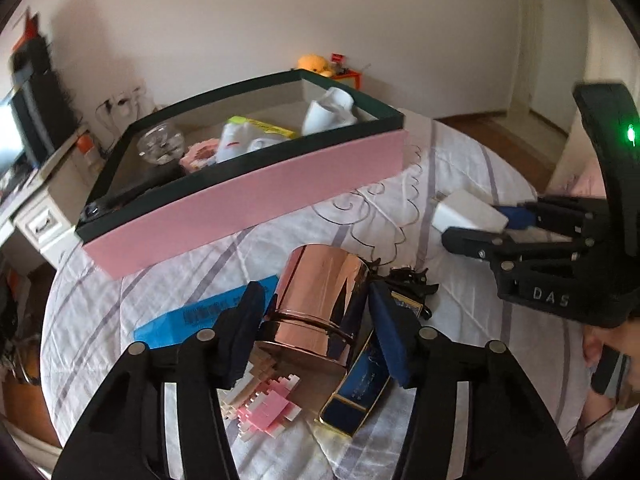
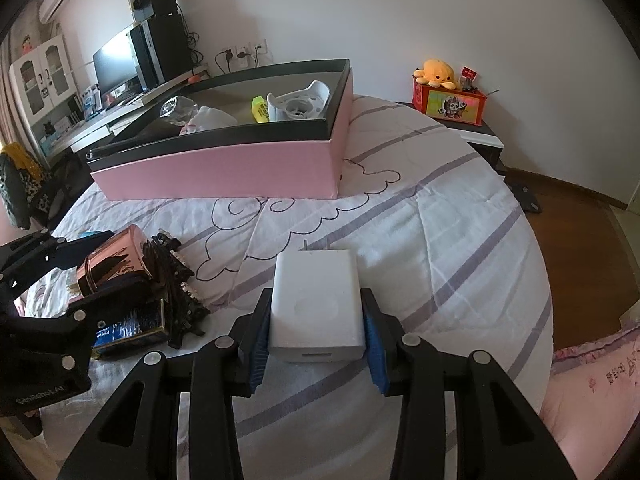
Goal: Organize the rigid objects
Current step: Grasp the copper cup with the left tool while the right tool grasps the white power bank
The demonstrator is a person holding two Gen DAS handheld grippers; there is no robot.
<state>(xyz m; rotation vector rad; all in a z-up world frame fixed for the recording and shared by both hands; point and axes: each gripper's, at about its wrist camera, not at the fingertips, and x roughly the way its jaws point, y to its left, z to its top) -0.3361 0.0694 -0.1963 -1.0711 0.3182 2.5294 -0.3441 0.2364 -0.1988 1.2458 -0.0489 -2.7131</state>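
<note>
My left gripper (image 1: 316, 320) straddles a rose-gold metal cup (image 1: 320, 304) lying on the bed; its pads sit at the cup's two sides, contact not clear. The cup also shows in the right wrist view (image 2: 112, 258). My right gripper (image 2: 316, 336) is shut on a white power adapter (image 2: 316, 300), prongs pointing away; it also shows in the left wrist view (image 1: 468, 210). A pink box with dark rim (image 1: 248, 196) (image 2: 224, 172) holds a white holder (image 2: 298, 102), a yellow item, a glass piece and white cloth.
Around the cup lie a blue flat pack (image 1: 192, 316), a navy-and-gold case (image 1: 356, 388), pink and white blocks (image 1: 264, 400) and black hair clips (image 2: 180, 280). The bed's quilt (image 2: 440, 240) drops off at right to wood floor. A desk with monitor stands at left.
</note>
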